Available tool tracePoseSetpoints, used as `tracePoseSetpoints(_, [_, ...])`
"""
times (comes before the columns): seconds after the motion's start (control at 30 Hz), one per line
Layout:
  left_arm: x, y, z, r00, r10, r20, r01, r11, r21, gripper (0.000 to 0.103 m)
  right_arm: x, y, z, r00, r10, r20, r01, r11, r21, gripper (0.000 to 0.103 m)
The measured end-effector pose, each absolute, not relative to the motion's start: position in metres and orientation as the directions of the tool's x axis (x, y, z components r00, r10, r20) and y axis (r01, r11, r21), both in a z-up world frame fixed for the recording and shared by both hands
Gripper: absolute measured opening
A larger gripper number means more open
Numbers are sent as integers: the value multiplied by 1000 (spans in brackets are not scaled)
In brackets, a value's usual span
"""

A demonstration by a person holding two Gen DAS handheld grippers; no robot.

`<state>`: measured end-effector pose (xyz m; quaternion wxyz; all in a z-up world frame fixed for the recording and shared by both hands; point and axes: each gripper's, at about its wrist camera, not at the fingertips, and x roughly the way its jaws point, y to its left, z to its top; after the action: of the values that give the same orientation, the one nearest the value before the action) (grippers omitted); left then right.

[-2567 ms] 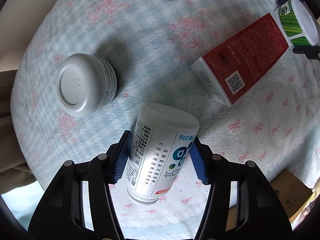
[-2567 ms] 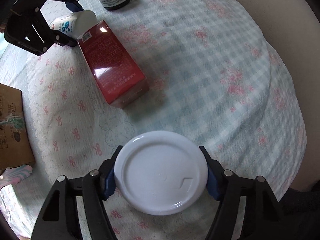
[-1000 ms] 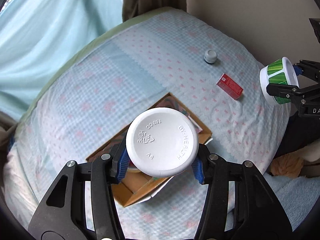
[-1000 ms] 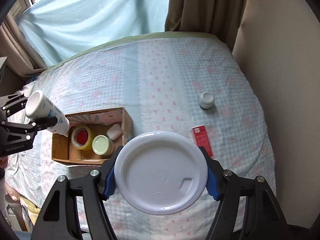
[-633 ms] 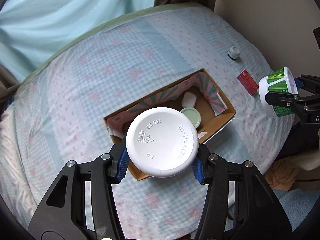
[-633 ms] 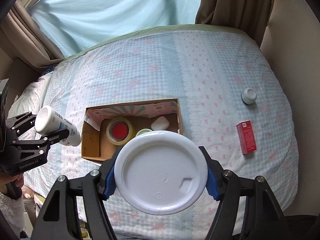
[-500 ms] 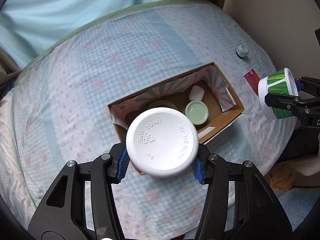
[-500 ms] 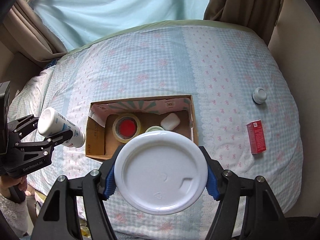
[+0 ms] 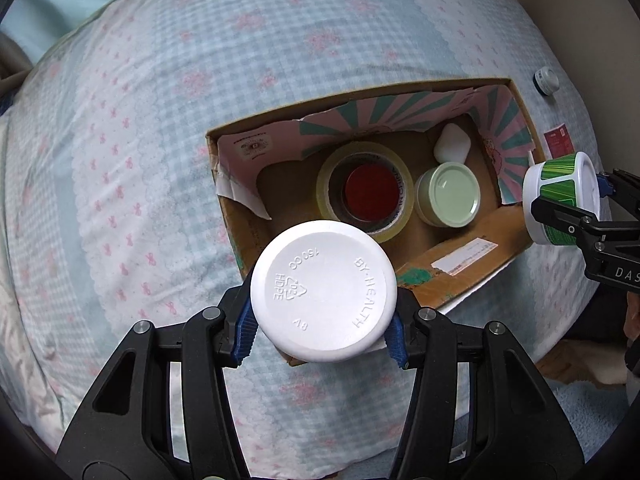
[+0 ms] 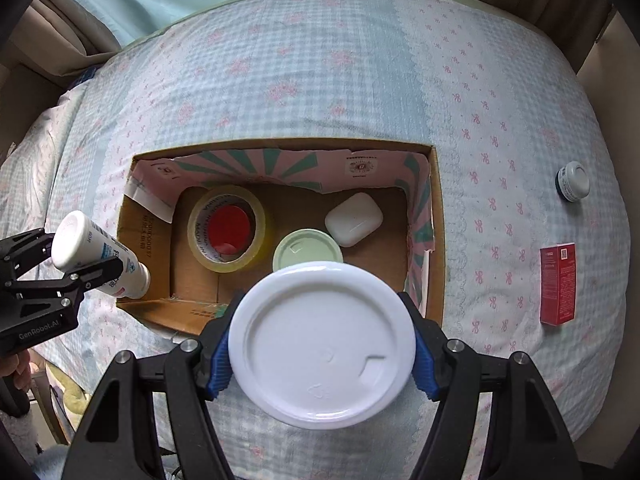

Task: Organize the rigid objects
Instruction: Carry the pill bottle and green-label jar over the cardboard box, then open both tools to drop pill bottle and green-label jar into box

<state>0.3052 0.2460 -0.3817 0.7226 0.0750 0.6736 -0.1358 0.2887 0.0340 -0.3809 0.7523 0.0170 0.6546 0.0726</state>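
Note:
My left gripper (image 9: 322,330) is shut on a white pill bottle (image 9: 324,297), bottom end facing the camera, above the near left corner of an open cardboard box (image 9: 476,258). The same white pill bottle (image 10: 98,258) and left gripper (image 10: 86,270) show beside the box's left wall in the right wrist view. My right gripper (image 10: 322,364) is shut on a white-lidded tub (image 10: 322,344) above the near edge of the cardboard box (image 10: 436,208). That tub (image 9: 560,196), green-striped, hangs at the box's right end in the left wrist view, held by the right gripper (image 9: 570,202).
Inside the box lie a tape roll (image 10: 227,229) around a red disc, a pale green lidded jar (image 10: 306,250) and a white earbud case (image 10: 354,219). On the checked bedspread (image 10: 280,80) to the right are a red carton (image 10: 558,284) and a small white jar (image 10: 573,181).
Both grippers have come down toward the box, which now looks much larger in both views. Each still holds its object; the bottle and the tub sit closer to the box's ends.

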Motion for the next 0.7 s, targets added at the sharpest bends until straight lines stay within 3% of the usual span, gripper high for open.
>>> tracePoseSetpoints(0.37, [329, 229, -423, -32, -57, -998, 318, 946, -64, 48, 308, 22, -422, 82, 105, -991, -73, 992, 100, 67])
tracePoseSetpoints(0.4, [331, 228, -422, -26, -66, -997, 322, 944, -71, 54, 311, 21, -424, 77, 111, -991, -70, 992, 106, 67])
tracePoseSetpoints(0.43, [332, 226, -419, -18, -79, -997, 327, 942, -80, 84, 313, 20, -427, 67, 124, -990, -68, 991, 119, 71])
tracePoseSetpoints(0.47, [332, 224, -415, -5, -85, -996, 334, 939, -82, 102, 314, 19, -426, 79, 131, -988, -68, 990, 126, 78])
tracePoseSetpoints(0.5, [332, 224, -410, 16, -89, -996, 343, 936, -78, 103, 315, 18, -423, 111, 135, -985, -70, 989, 127, 100])
tracePoseSetpoints(0.7, [329, 236, -392, 50, -100, -994, 330, 941, -78, 103, 317, 19, -406, 213, 137, -967, -122, 986, 113, 103])
